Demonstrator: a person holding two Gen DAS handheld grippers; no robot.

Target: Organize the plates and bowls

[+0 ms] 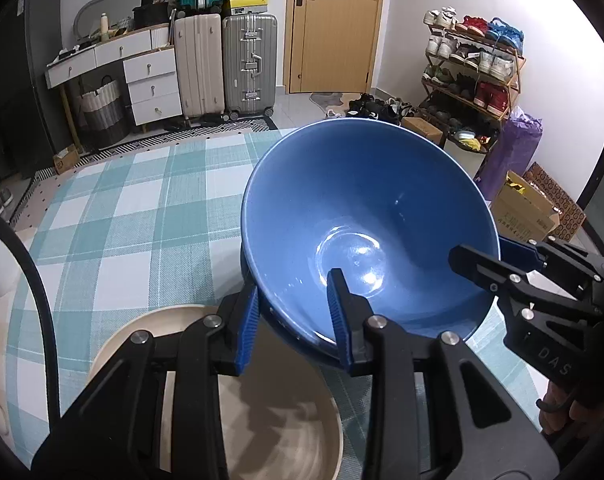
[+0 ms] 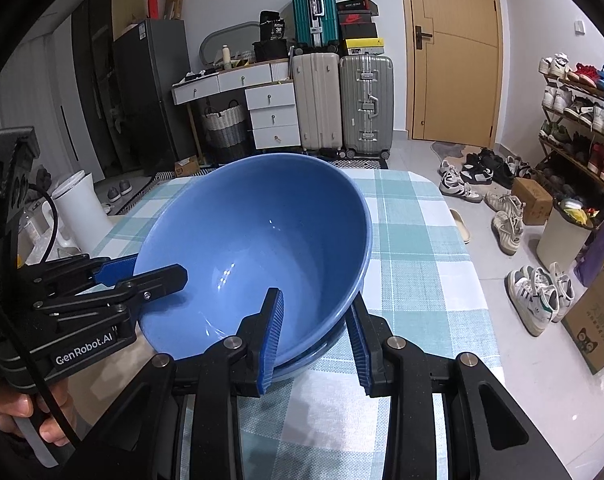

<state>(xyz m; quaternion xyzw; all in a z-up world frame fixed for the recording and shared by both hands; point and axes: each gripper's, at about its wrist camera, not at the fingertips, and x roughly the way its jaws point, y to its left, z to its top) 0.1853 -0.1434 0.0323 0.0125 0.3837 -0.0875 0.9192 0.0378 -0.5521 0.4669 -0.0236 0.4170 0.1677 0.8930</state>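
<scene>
Left wrist view, bottom of frame: left tongs (image 1: 298,322) clenched on the near wall of the blue bowl (image 1: 365,228), one blue pad outside, one inside. Grip on the wall rather than under the base, likely because the bowl is too wide to span.

Lower left, beneath the tongs: cream plate (image 1: 262,408) lying on the tabletop (image 1: 142,216), checked cloth over it.

Right edge: right tongs (image 1: 477,264) clamped across the opposite wall. Right wrist view confirms it: right tongs (image 2: 315,338) grasp the bowl (image 2: 254,240), pads either side of the wall, left tongs (image 2: 150,276) entering from the left.

Bowl tilted, centre frame, held by both sides. A second blue rim (image 2: 325,350) shows just below it, so it probably nests in another bowl. The two-sided hold probably steadies a heavy load.

Beyond: suitcases (image 2: 341,100), door (image 2: 449,48), shoe rack (image 2: 581,112).
</scene>
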